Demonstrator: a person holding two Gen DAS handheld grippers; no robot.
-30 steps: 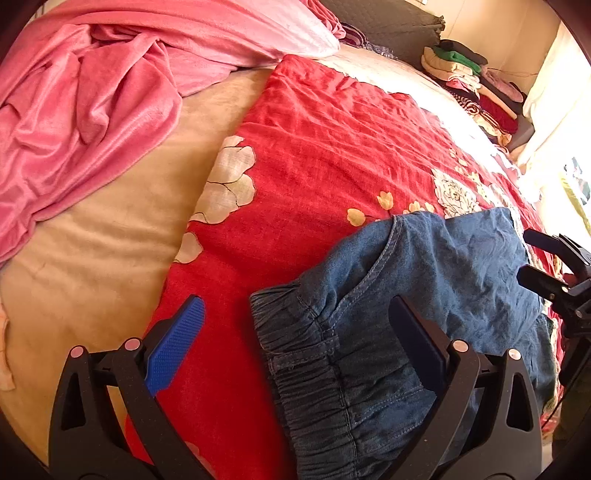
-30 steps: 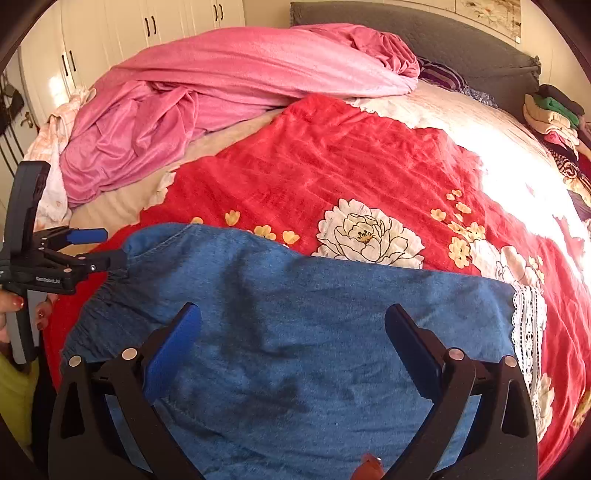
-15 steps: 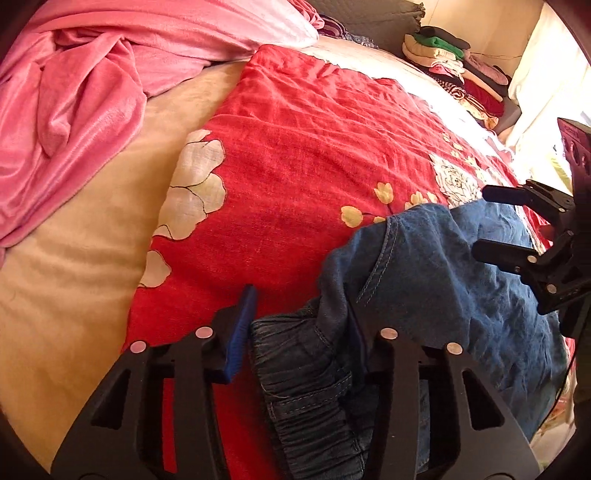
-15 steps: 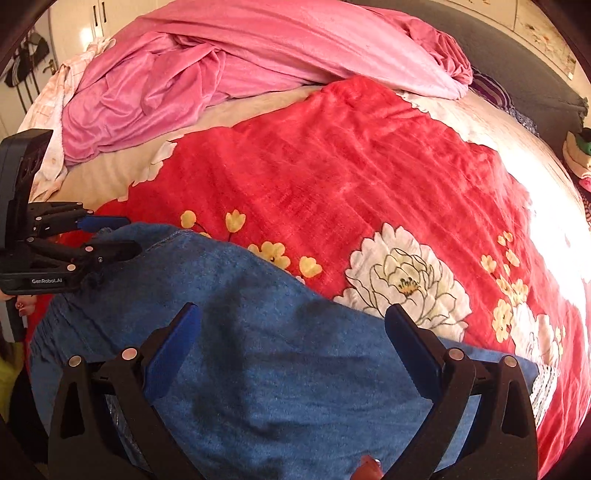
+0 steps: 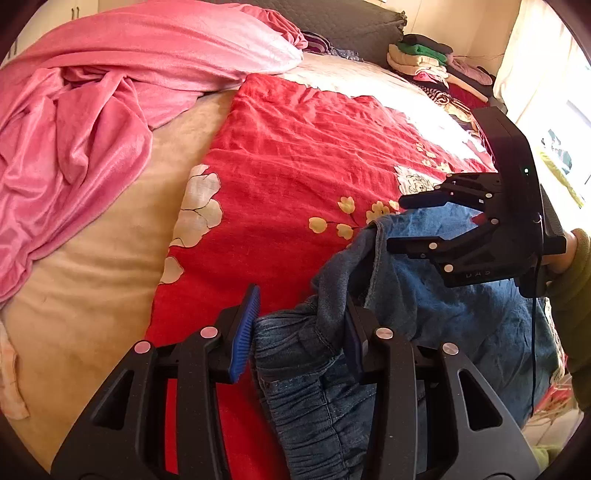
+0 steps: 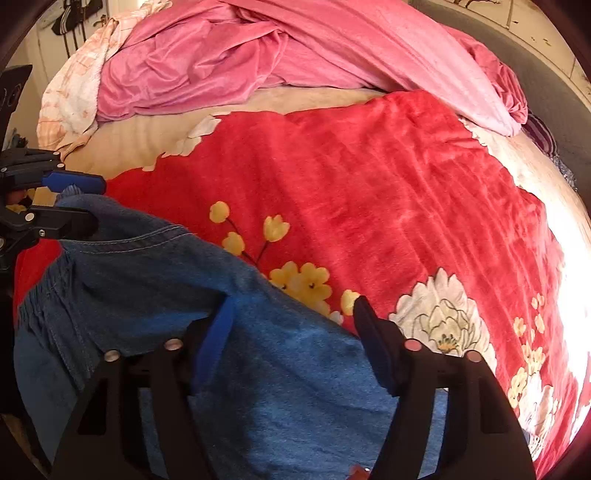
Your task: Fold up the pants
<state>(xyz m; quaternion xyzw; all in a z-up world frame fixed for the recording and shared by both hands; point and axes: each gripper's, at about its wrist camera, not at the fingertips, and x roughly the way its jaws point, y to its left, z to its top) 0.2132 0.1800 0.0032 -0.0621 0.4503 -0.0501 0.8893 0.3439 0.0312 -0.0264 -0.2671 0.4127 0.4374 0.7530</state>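
Left claw (image 5: 301,332) had just closed on the pants (image 5: 424,306), its blue pads pinching a bunched ridge of denim at the elastic waistband, at about 6 o'clock in its own view. Right claw (image 6: 291,343) had just been narrowing too, with blue denim lying between its jaws; whether the pads actually pressed the cloth could not be told. In the left view that right claw (image 5: 399,221) sat at 3 o'clock, side on, its fingers around the raised fold of the pants, a hand (image 5: 565,251) in an olive sleeve behind it. In the right view the left claw (image 6: 79,203) showed at 9 o'clock, clamped on the waistband edge.

Pants (image 6: 221,332) lay on the near edge of the bed (image 5: 92,266), over a red blanket (image 5: 295,155) with white and yellow flowers. Up at 11 o'clock a crumpled pink cover (image 5: 92,122) was heaped. At 1 o'clock in the left view a pile of clothes (image 5: 424,59) sat against the grey headboard (image 5: 351,22).
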